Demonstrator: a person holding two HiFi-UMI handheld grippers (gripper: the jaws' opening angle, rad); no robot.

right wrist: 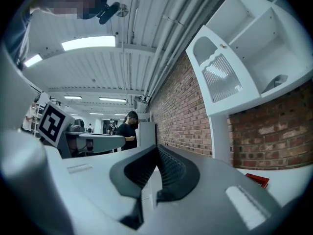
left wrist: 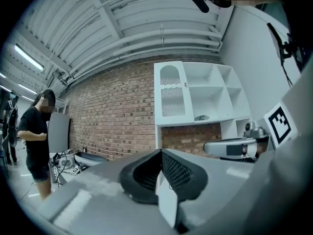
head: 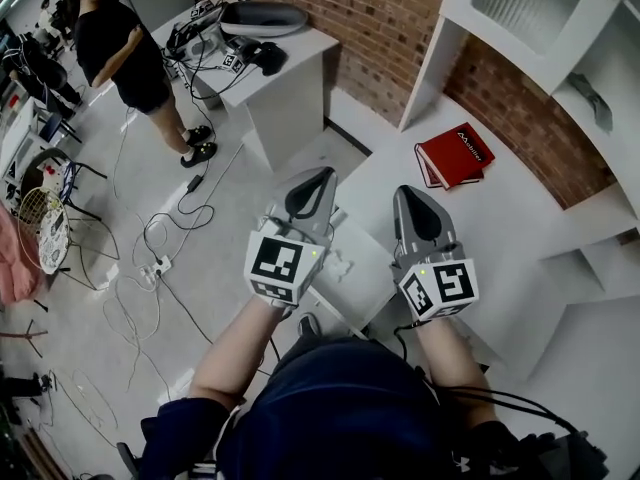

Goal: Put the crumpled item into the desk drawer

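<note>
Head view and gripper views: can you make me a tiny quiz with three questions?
1. True or false: the red book lies on the white desk.
2. On the left gripper, the fingers are: A wide apart; B closed together, empty; C holding a cup.
3. Fill in: the wall behind the desk is made of ____.
Key: 1 true; 2 B; 3 brick.

Your left gripper [head: 322,174] and right gripper [head: 402,192]: grey, black-and-white square markers. Book [head: 455,156] red. Desk [head: 520,238] white. Wall [head: 330,8] red-brown brick. Floor [head: 225,223] pale grey.
</note>
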